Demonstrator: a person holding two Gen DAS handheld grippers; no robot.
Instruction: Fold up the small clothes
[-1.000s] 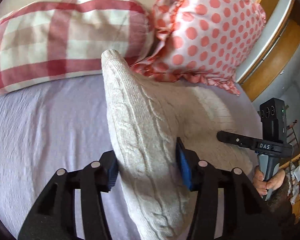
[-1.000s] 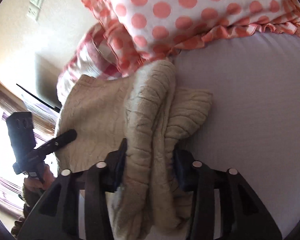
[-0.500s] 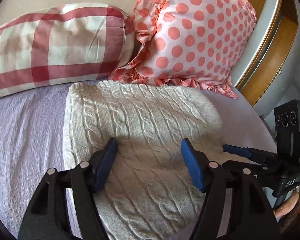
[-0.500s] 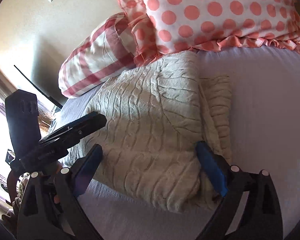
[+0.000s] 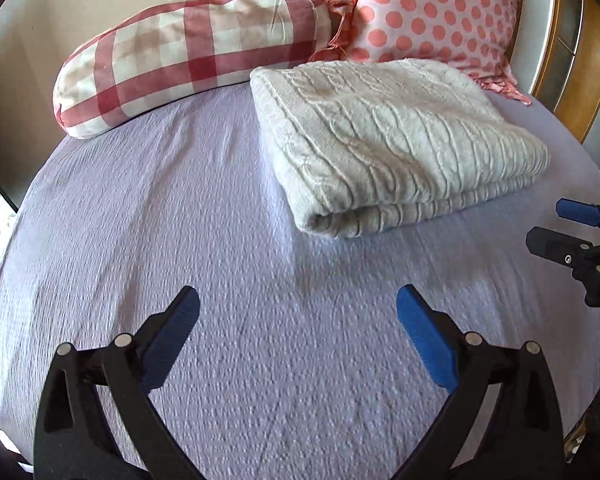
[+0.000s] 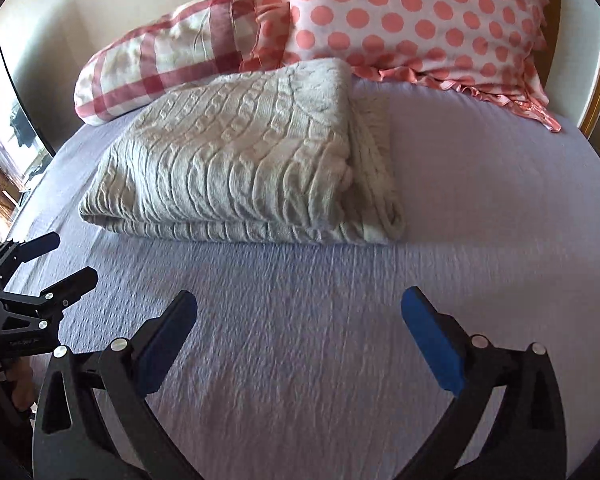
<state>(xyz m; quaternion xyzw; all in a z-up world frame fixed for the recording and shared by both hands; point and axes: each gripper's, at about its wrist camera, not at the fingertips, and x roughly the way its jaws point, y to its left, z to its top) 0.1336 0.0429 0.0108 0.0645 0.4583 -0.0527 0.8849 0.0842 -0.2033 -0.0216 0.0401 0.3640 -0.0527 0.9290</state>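
Observation:
A cream cable-knit sweater [image 5: 388,140] lies folded in a flat stack on the lavender bed sheet [image 5: 180,240], its far edge against the pillows; it also shows in the right wrist view [image 6: 240,160]. My left gripper [image 5: 298,320] is open and empty, hovering over bare sheet in front of the sweater. My right gripper [image 6: 300,316] is open and empty, also over bare sheet in front of the sweater. The right gripper shows at the right edge of the left wrist view [image 5: 576,236], and the left gripper shows at the left edge of the right wrist view [image 6: 40,272].
A red-and-cream checked pillow [image 5: 188,48] and a white pillow with coral dots [image 5: 428,12] lean against the wall behind the sweater. A wooden frame [image 5: 580,80] stands at the bed's right side.
Both grippers let go of the sweater, opened wide and pulled back toward me. The sweater went from held up and draped to lying folded flat on the sheet.

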